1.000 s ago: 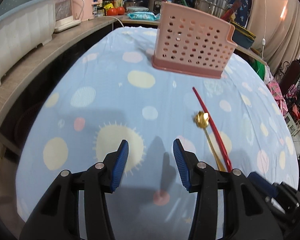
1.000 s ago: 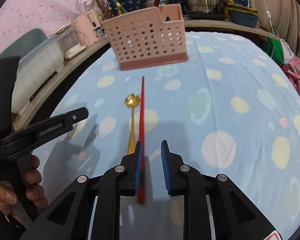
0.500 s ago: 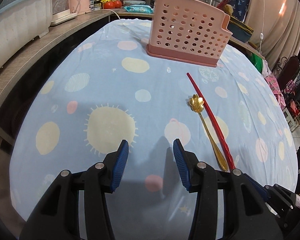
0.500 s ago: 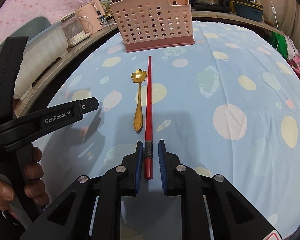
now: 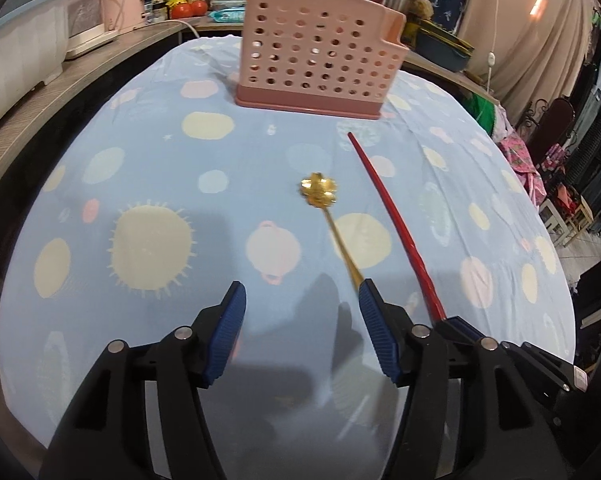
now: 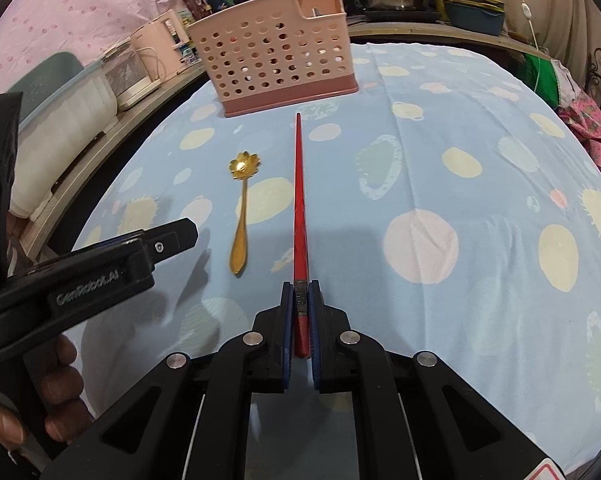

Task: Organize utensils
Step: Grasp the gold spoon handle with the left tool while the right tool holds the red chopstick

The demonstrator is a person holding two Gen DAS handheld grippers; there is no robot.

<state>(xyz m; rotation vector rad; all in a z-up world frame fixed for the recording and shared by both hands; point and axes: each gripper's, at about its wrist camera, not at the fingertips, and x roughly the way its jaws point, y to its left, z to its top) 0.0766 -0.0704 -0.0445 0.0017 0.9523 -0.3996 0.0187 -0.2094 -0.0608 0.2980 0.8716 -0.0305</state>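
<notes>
Far left, off the cloth-covered surface (image 6: 460, 128): a pale bin (image 5: 16, 60) and a pink appliance (image 5: 124, 4) along a wooden ledge.

Left gripper (image 5: 300, 294): fingers spread wide, holding nothing, hovering low over the cloth. Seen from the right wrist view as a black body (image 6: 100, 264) in a bare hand (image 6: 48, 396), just left of the utensils.

Next along, the gold spoon (image 6: 240, 216): flat on the cloth, flower-shaped bowl pointing away toward the pink basket (image 6: 272, 52), handle end toward the person. In the left wrist view, handle running down to the right-hand finger (image 5: 374, 312) and disappearing behind it; touching or merely overlapped, cannot tell. Spoon (image 5: 332, 224) therefore ahead of and slightly right of the open gap, long axis roughly along the reach.

Just right of the spoon, nearly parallel and apart from it: the red chopstick (image 6: 299, 208), tip aimed at the basket's base. Right gripper (image 6: 300, 292) closed narrowly on its thick near end, fingers pressed to both sides, stick running straight out along the gripper's own line. Lifted or not: cannot tell.

Basket upright at the far end, well apart from both utensils, straight ahead of the chopstick's tip.

Judged next: raise the held end, carry forward along the same axis, tip the stick upright over the basket. Left gripper nearer the spoon; a small shift right likely needed to centre the handle between its fingers.
</notes>
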